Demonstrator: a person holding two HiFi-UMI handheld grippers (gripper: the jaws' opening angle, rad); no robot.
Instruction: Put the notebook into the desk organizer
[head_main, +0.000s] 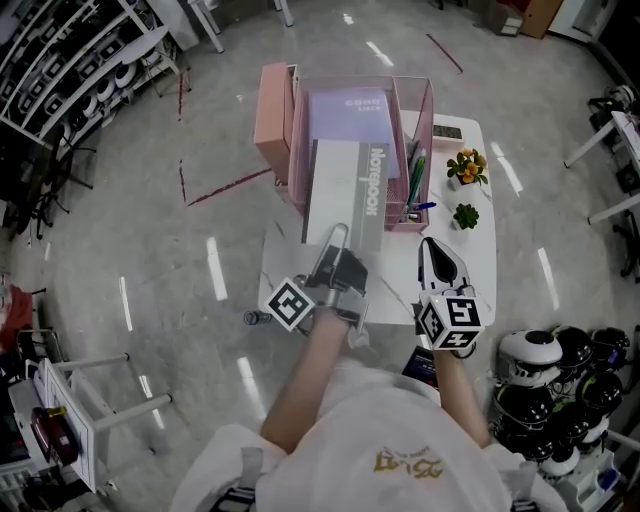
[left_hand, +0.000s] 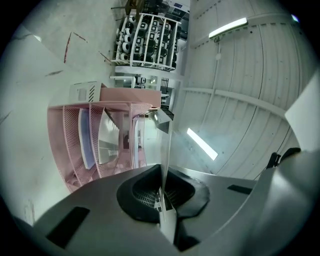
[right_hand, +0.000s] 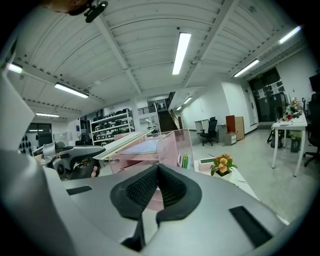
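L gripper (head_main: 335, 240) (left_hand: 162, 192) pinched shut on near edge of grey notebook (head_main: 352, 190) (left_hand: 168, 145). Notebook slanted, far end over mid section of pink mesh organizer (head_main: 296, 140) (left_hand: 70, 145); can't tell if touching rim. Lilac book (head_main: 350, 108) flat in organizer behind it. Pens (head_main: 415, 180) upright in R-side compartment. R gripper (head_main: 432, 250) (right_hand: 156, 172) pressed together, empty, just R of notebook over white table (head_main: 482, 255).

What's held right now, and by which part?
The left gripper is shut on the notebook, pinching its near short edge. The right gripper is shut, with nothing between its jaws.
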